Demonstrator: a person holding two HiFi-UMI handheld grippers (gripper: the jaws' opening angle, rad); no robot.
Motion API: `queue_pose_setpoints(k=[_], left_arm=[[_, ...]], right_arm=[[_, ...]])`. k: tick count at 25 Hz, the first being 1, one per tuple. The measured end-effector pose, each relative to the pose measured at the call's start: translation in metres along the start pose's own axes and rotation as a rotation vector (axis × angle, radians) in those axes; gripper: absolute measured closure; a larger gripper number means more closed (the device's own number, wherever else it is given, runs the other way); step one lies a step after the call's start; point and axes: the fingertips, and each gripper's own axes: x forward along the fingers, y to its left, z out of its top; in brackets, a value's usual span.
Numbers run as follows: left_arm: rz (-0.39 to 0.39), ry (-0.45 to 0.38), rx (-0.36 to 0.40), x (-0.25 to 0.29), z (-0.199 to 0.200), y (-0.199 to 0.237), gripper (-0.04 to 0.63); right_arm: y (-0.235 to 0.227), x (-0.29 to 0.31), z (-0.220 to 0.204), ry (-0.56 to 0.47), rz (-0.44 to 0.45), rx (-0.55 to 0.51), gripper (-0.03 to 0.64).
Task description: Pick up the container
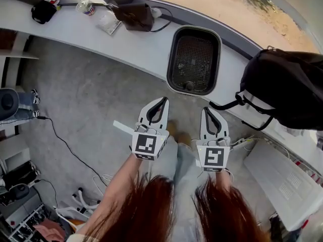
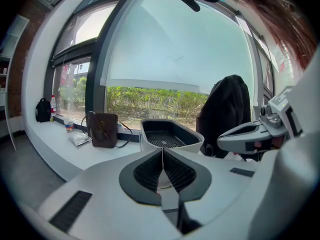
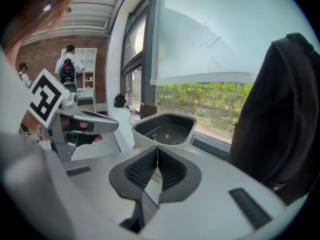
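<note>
Head view, container: the container (image 1: 194,54), a white tub with a dark mesh floor, is sitting on the curved white table (image 1: 126,39). It is at 12 o'clock from both grippers and apart from them.
Head view, left gripper: the left gripper (image 1: 160,105) is hanging over the grey floor (image 1: 86,100) short of the table edge. Its fingers are pressing together on nothing and aiming toward 1 o'clock.
Head view, right gripper: the right gripper (image 1: 207,113) is riding beside it at 3 o'clock, fingers likewise together and empty.
Head view, neighbours: a black backpack (image 1: 282,84) is lying near the container at 3 o'clock. A brown bag (image 1: 133,15) is sitting well apart at 10 o'clock.
Left gripper view: the closed fingers are meeting in a single seam, and the container (image 2: 167,134) is showing just above them at 12 o'clock.
Right gripper view: the fingers are shut with nothing between them. The container (image 3: 165,129) is standing at 12 o'clock and the backpack is filling 3 o'clock.
Step in hand: the approach, as I judge it, with nothing gripped yet.
Next move: both pairs of fingers probably need opening before reaching the rim, one taking each side wall. The right one should be keeping clear of the backpack straps.
</note>
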Motion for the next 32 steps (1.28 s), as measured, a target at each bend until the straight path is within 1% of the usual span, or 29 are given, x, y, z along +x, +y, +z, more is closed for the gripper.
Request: queue_pose_setpoints(k=[6,14,20,26,32], left_arm=[[-0.020,0.042,0.026,0.020,-0.038,0.006,0.578],[-0.035,0.068,0.047,0.038,-0.082,0.012,0.578],[-0.035,0.091,0.064,0.051,-0.114,0.019,0.578],[-0.048,0.097,0.090,0.064,-0.138,0.024,0.577],[-0.051,0.071,0.096,0.086,-0.149,0.029,0.578]], right_arm=[[0.006,0.029,-0.032,0.027,0.021,0.006,0.592],[0.015,0.056,-0.077,0.050,0.032,0.002,0.592],[0.020,0.068,-0.116,0.088,0.040,0.009,0.592],[0.014,0.081,-0.140,0.100,0.025,0.015,0.592],[0.002,0.097,-0.156,0.090,0.007,0.008,0.592]])
